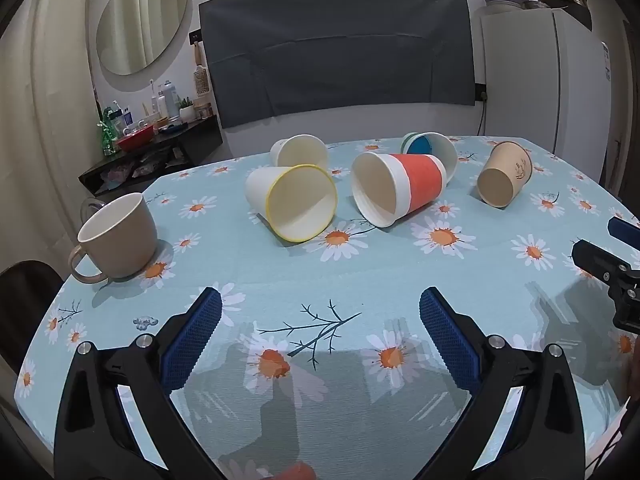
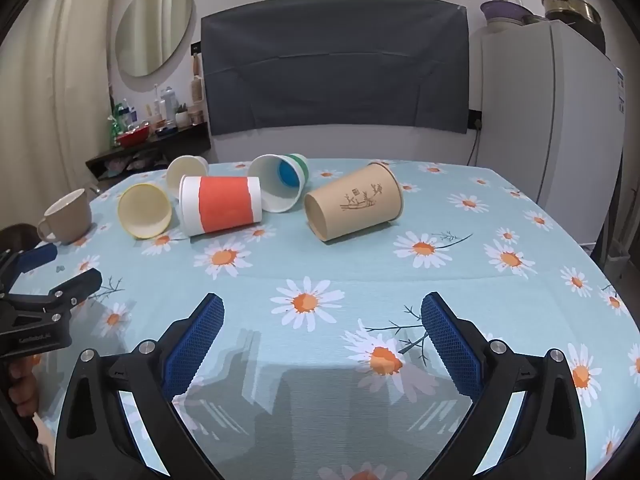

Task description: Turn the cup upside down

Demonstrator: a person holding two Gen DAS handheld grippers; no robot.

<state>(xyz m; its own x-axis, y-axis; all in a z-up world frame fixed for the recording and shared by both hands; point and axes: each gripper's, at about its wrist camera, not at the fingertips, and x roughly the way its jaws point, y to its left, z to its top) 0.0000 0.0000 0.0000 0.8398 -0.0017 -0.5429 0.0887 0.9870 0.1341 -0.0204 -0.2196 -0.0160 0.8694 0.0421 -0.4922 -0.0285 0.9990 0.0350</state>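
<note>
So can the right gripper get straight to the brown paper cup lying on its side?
Probably yes: the right gripper is open, and only bare tablecloth lies between it and the brown paper cup.

This is a lived-in home, a dining corner that doubles as a dressing spot. Ahead of the tool, the counter (image 1: 360, 280) wears a pale blue daisy-print cloth. Beyond it, a dark cloth (image 1: 336, 48) covers part of the wall. To the far left hang an oval mirror (image 1: 142, 20) and a low shelf (image 1: 160, 148) crowded with toiletry bottles, a hairbrush and a red bowl. Far right stands a white fridge (image 2: 548, 120) with pots (image 2: 568, 4) on top.
</note>
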